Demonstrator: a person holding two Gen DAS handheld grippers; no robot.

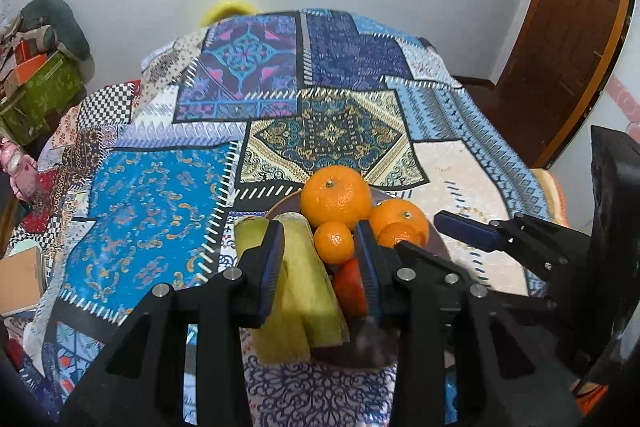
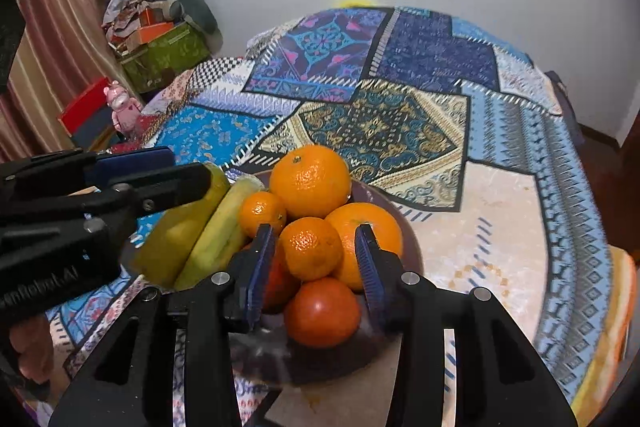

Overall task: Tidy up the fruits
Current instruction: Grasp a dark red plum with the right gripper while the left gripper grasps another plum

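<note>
**Figure: Two grippers poised over a loaded fruit plate**

Read from left to right. The patchwork cloth [image 1: 160, 207] covered the surface. On it stood a dark plate [image 2: 412, 251] that carried all the fruit in view. The bananas [image 1: 304, 267] lay along the plate's left side. Beside them was a small mandarin [image 1: 334, 242], with the large orange [image 1: 336, 197] topping the pile behind it. A second orange [image 1: 400, 221] sat to the right and a red tomato [image 2: 322, 311] lay nearest the cameras.

The left gripper [image 1: 319, 227] stood above the bananas with its jaws partly apart and nothing clasped between them. The right gripper [image 2: 314, 227] framed another mandarin [image 2: 310, 247]. A sliver of space showed on either side of that fruit, so it too was open and empty. (The right wrist view showed the left gripper's fingers clear of the banana skin.)

The fruit appeared already gathered, so the step in hand was probably to pick or adjust one piece. To do that well, the fruit on top should go first, since pulling a lower one would likely set the round ones rolling. The pads should close across the fruit's widest part with gentle pressure, and the lift should be straight up. The other gripper should stay clear of the pile.
</note>
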